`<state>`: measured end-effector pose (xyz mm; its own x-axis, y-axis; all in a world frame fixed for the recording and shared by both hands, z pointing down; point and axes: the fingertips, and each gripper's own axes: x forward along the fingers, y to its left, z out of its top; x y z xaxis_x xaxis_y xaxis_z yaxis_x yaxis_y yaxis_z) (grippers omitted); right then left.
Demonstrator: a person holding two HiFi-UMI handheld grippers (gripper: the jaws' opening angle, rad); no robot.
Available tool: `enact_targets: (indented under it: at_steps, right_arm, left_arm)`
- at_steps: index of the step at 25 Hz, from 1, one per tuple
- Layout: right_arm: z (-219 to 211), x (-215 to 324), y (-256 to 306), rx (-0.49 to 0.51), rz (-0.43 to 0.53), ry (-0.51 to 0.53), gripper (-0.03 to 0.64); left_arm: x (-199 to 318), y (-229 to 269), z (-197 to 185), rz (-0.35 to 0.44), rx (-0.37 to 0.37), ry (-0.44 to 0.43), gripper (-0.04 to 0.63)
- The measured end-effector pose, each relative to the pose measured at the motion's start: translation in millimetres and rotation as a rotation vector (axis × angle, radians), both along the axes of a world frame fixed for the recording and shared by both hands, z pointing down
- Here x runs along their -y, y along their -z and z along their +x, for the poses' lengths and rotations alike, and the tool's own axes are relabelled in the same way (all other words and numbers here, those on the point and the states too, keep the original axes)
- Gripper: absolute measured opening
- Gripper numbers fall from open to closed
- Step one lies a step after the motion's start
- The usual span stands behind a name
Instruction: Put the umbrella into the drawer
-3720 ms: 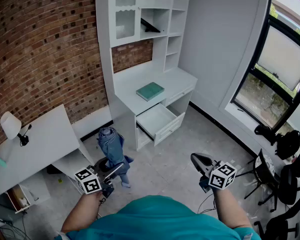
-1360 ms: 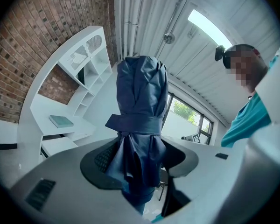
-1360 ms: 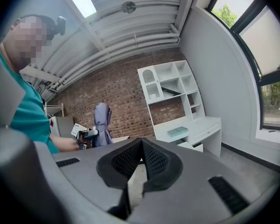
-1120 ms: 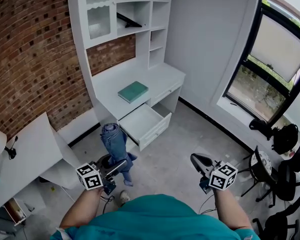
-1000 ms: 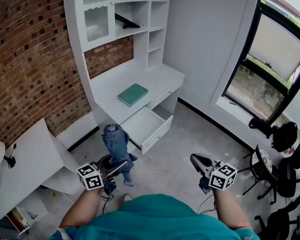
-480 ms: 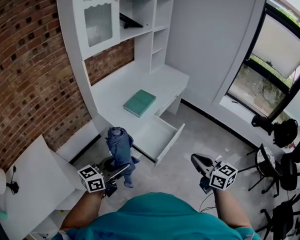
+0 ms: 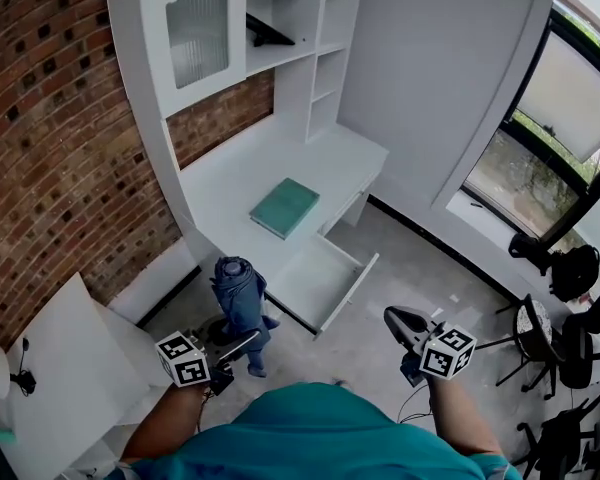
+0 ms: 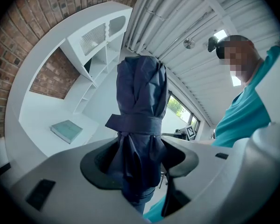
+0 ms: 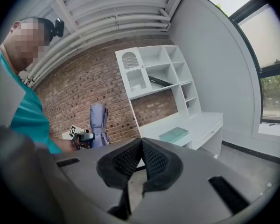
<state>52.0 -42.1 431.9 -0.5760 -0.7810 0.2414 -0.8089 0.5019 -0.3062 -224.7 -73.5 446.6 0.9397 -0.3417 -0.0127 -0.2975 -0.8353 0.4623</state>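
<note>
**Q:** Where is the umbrella [image 8: 139, 101] at this point?

**Me:** In my left tongs [image 7: 242, 342]. Their 2 jaws are clamped on its lower part, just under the strap [image 8: 136, 124] that keeps the cloth rolled. It stands upright across the jaws, rounded top up. In the head view it hangs over the floor, just left of the drawer and not yet above it.

**Q:** Why grip it so low?

**Me:** I judge the bundle is narrowest and firmest there. Higher up the cloth is loose and would likely squash or slide. Held crosswise, it also cannot slip out forward.

**Q:** And the other hand?

**Me:** My right tongs [image 9: 141, 146] carry nothing. The 2 ribbed pads are pressed together with no gap between them. They wait well to the right, off the path to the drawer.

**Q:** Is the drawer [image 7: 352, 286] ready?

**Me:** It is pulled out from under the desk [image 7: 230, 183], and what I can see of its inside is bare and white. The teal book [image 7: 285, 207] lies on the desktop above, out of the way.

**Q:** What does the next move ask for?

**Me:** The umbrella looks too tall to go in standing. I'd say it should be tipped flat and laid along the drawer's length before the jaws let go. The risk is an end catching the front panel, or the bundle rolling once freed.
</note>
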Motion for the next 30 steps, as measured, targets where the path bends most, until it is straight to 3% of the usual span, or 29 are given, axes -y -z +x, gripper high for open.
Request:
enact_targets:
  at_steps: [10, 17, 21, 27, 30]
  right_arm:
    - [65, 95, -26, 0.07, -0.016, 0.116, 0.023]
    - [127, 179, -43, 0.102, -0.058, 0.256, 0.023]
    - [147, 209, -57, 0.088, -0.075, 0.302, 0.023]
    - [143, 232, -78, 0.069, -0.103, 0.315, 0.023]
    - [133, 232, -81, 0.052, -0.106, 0.279, 0.023]
  left_arm:
    - [56, -13, 66, 0.006, 0.076, 0.111, 0.247]
    - [115, -24, 139, -0.035, 0.107, 0.258, 0.249]
    - [140, -38, 160, -0.073, 0.15, 0.312, 0.247]
    - [172, -49, 162, -0.073, 0.218, 0.302, 0.247]
    - [183, -59, 162, -0.088, 0.227, 0.239, 0.247]
